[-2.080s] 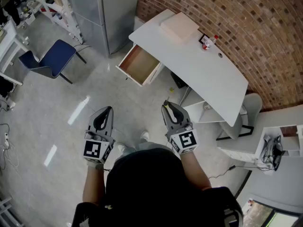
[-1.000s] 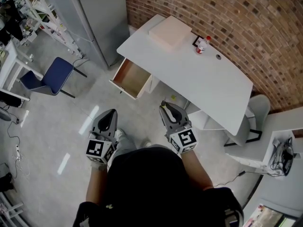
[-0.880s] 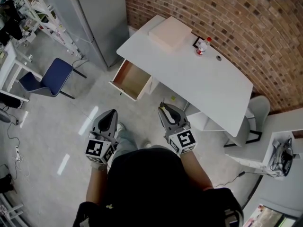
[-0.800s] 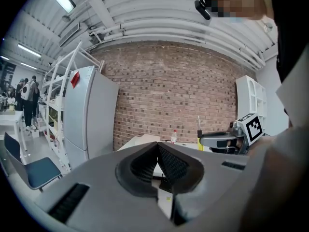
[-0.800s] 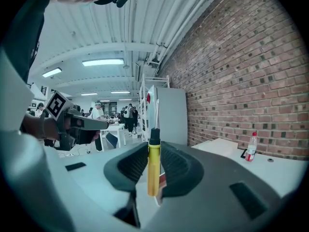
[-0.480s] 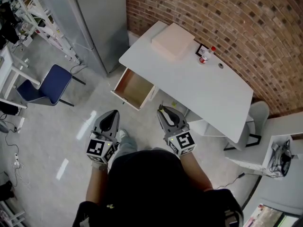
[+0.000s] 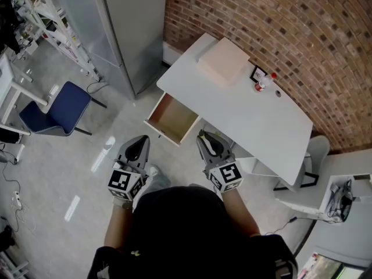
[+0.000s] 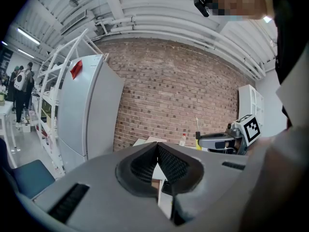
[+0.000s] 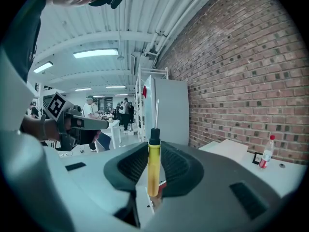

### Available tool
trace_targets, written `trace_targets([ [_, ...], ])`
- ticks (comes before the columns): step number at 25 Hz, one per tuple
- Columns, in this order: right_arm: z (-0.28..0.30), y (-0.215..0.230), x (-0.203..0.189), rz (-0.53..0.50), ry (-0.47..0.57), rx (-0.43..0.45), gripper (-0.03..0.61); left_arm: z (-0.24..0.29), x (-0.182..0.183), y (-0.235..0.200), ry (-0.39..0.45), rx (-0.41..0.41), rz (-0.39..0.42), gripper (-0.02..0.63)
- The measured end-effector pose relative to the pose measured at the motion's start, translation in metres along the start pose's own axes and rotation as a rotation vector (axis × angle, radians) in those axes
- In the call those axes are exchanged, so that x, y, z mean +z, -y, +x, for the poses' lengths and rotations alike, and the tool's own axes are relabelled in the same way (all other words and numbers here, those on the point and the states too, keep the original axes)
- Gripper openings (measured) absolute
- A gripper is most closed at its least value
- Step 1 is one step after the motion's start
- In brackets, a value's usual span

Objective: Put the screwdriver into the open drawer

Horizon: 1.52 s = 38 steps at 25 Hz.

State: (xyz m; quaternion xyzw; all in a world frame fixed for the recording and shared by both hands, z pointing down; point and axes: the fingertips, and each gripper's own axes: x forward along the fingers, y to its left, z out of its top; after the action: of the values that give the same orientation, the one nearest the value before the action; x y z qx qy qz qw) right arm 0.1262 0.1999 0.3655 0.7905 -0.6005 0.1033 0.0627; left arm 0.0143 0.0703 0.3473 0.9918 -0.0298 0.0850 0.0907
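Now: screwdriver point(image 9: 153, 166) in right hand-held gripper point(image 7: 204, 137)

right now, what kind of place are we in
Probably a lab or workshop-style office: a bare brick wall, a white desk with an open drawer, and white metal racks beside a tall grey cabinet.
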Motion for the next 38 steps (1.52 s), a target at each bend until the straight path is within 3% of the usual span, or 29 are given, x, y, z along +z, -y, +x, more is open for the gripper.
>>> trace_targets([
  [10, 0.089, -0.031, 0.01, -0.012, -0.03, 0.016, 0.087, -0.001, 0.001, -0.091, -0.022, -0.012, -0.022, 0.003],
  [16, 0.127, -0.038, 0.002, 0.001, -0.069, 0.036, 0.087, -0.006, -0.003, -0.127, -0.041, 0.03, -0.03, 0.004],
  [27, 0.185, -0.039, -0.004, -0.03, -0.136, 0.196, 0.087, -0.012, -0.01, -0.161, -0.054, 0.19, -0.094, 0.003],
  [38, 0.228, -0.026, -0.035, -0.05, -0.233, 0.373, 0.087, -0.005, -0.031, -0.162, -0.093, 0.359, -0.171, 0.003],
])
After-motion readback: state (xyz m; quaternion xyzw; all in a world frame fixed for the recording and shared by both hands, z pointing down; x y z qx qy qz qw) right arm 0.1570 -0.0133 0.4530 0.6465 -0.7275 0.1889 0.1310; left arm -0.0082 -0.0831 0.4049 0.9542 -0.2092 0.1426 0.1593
